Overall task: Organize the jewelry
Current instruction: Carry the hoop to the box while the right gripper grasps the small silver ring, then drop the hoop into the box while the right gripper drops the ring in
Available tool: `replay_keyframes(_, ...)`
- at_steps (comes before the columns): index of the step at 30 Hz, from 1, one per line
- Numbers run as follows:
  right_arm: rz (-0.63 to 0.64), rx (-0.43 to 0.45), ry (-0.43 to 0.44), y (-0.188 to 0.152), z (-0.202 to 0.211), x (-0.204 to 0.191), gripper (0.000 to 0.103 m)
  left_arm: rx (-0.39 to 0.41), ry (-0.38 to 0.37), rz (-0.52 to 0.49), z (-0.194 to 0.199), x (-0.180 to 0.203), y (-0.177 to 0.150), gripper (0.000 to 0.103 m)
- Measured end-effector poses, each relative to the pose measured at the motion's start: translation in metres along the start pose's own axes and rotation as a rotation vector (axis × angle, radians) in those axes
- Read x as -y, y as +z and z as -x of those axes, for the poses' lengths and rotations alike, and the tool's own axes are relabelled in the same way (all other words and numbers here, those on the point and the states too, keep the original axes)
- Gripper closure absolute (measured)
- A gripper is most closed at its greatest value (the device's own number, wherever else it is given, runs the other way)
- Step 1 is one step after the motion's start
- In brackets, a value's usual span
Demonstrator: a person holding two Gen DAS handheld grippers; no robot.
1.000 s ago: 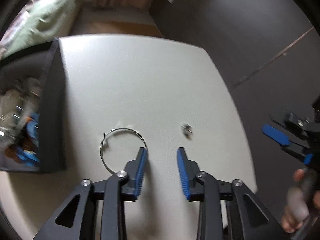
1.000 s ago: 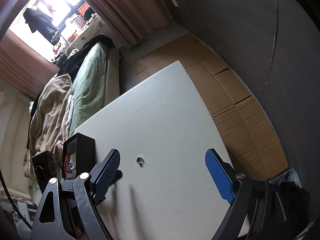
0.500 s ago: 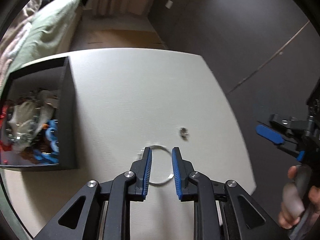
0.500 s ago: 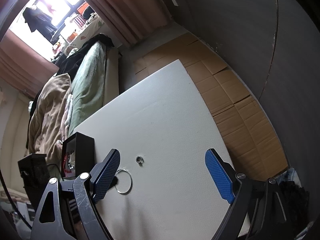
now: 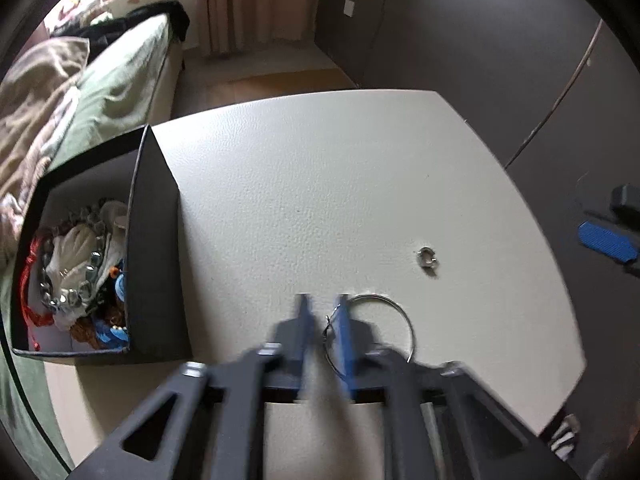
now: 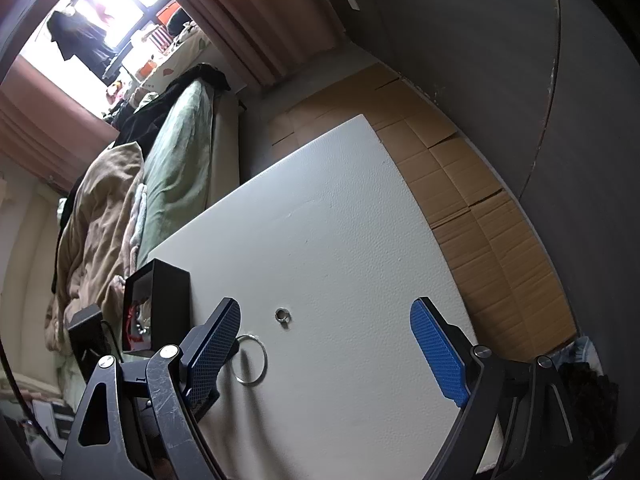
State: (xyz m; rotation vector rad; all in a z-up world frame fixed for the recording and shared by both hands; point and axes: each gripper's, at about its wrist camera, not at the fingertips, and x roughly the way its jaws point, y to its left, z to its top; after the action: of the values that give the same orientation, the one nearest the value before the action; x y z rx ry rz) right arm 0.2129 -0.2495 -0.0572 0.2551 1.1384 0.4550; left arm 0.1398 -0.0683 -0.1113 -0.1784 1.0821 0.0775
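The left gripper [image 5: 323,332] hangs low over the white surface [image 5: 320,184], its 2 blue fingers [image 5: 345,336] drawn close with a narrow gap; motion blur hides whether they pinch the wire hoop [image 5: 400,316], whose left edge lies at the right finger. A small silver ring [image 5: 426,258] lies just beyond the hoop. The black box [image 5: 156,248] of jewelry sits at the left. The right gripper [image 6: 326,344] hovers with fingers wide apart, holding nothing.
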Motion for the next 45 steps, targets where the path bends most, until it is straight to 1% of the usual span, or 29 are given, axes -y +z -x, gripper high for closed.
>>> replay_keyframes(1,0.002,-0.001,0.001,0.0,0.0,-0.001,0.015,-0.001,-0.002,0.001,0.0,-0.001,0.0,0.103)
replay_keyframes(3,0.011,-0.005,0.001,-0.001,-0.002,-0.003,0.015,-0.014,-0.042,0.031,0.002,-0.01,0.001,0.103)
replay_keyframes(7,0.04,-0.027,-0.005,-0.003,-0.012,-0.012,0.015,0.006,-0.097,0.082,0.014,-0.025,0.007,0.103)
replay_keyframes(8,0.048,-0.033,-0.01,-0.004,-0.015,-0.014,0.017,0.014,-0.12,0.103,0.019,-0.031,0.01,0.103)
replay_keyframes(9,0.053,-0.037,-0.01,-0.004,-0.017,-0.016,0.022,0.022,-0.13,0.115,0.023,-0.034,0.012,0.103)
replay_keyframes(13,0.092,-0.069,-0.014,-0.007,-0.03,-0.028,0.036,0.048,-0.158,0.161,0.036,-0.05,0.017,0.103)
replay_keyframes(14,0.098,-0.076,-0.016,-0.007,-0.033,-0.029,0.042,0.057,-0.161,0.17,0.039,-0.054,0.019,0.103)
replay_keyframes(15,0.108,-0.088,-0.016,-0.009,-0.038,-0.033,0.045,0.064,-0.163,0.175,0.042,-0.057,0.021,0.103)
replay_keyframes(18,0.127,-0.111,-0.023,-0.011,-0.048,-0.039,0.059,0.088,-0.17,0.196,0.056,-0.064,0.023,0.103)
replay_keyframes(20,0.137,-0.125,-0.028,-0.011,-0.055,-0.042,0.063,0.103,-0.178,0.215,0.062,-0.071,0.026,0.103)
replay_keyframes(25,0.168,-0.144,-0.062,-0.014,-0.069,-0.051,0.065,0.132,-0.191,0.249,0.075,-0.085,0.028,0.103)
replay_keyframes(27,0.181,-0.154,-0.078,-0.015,-0.076,-0.054,0.074,0.143,-0.196,0.265,0.077,-0.095,0.03,0.103)
replay_keyframes(30,0.207,-0.167,-0.112,-0.018,-0.085,-0.058,0.076,0.158,-0.199,0.287,0.083,-0.104,0.029,0.103)
replay_keyframes(34,0.256,-0.145,-0.169,-0.019,-0.087,-0.066,0.08,0.171,-0.198,0.314,0.09,-0.117,0.027,0.103)
replay_keyframes(37,0.304,-0.136,-0.224,-0.023,-0.087,-0.073,0.088,0.182,-0.192,0.335,0.095,-0.128,0.023,0.103)
replay_keyframes(42,0.324,-0.129,-0.214,-0.029,-0.084,-0.079,0.089,0.208,-0.157,0.387,0.102,-0.149,0.017,0.103)
replay_keyframes(45,0.299,-0.08,-0.174,-0.027,-0.073,-0.08,0.089,0.218,-0.138,0.419,0.104,-0.161,0.014,0.103)
